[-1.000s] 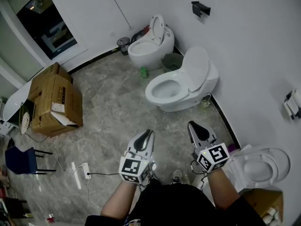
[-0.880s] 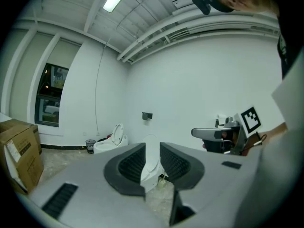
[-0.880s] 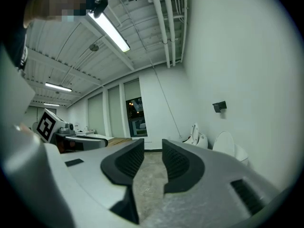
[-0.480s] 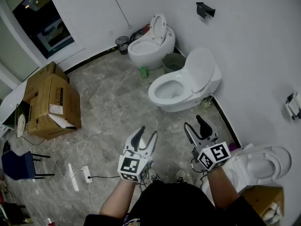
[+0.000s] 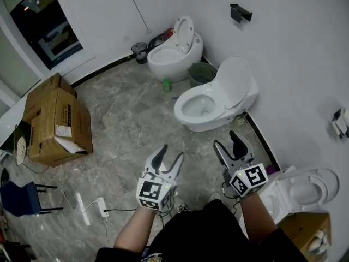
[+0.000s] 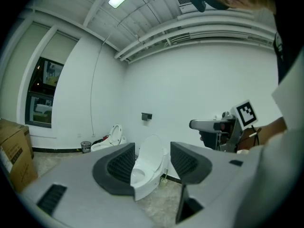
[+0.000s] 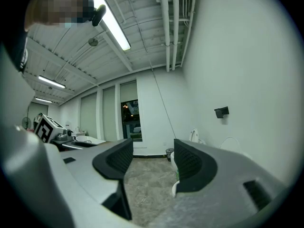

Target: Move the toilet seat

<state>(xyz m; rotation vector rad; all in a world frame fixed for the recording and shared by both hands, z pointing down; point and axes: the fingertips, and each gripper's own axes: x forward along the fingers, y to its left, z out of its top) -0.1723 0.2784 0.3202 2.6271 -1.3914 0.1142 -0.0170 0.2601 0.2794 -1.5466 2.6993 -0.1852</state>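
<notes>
1. Toilet seat [image 5: 234, 83]: it stands raised, leaning back against the tank of the middle toilet [image 5: 210, 113], which sits against the wall ahead of the person. From here I cannot tell whether lid and ring are up together or only the lid.
2. Handling, as a guess: rigid white plastic, light, glossy and probably slippery, pivoting on hinges at the back. It would likely drop hard if let go, so it wants lowering under control.
3. Where to hold: the free front edge, now at the top, farthest from the hinges, pinched across its thin rim.
4. Left gripper [image 5: 169, 157]: its jaws have just been opening and stand wide, with nothing between them. It is held about level, and its own view frames the middle toilet between the jaws, well apart.
5. Right gripper [image 5: 227, 142]: its jaws have also just been opening, wide and empty, pointing level.
6. Both forearms reach forward from the body, the grippers side by side, well short of the toilet.
</notes>
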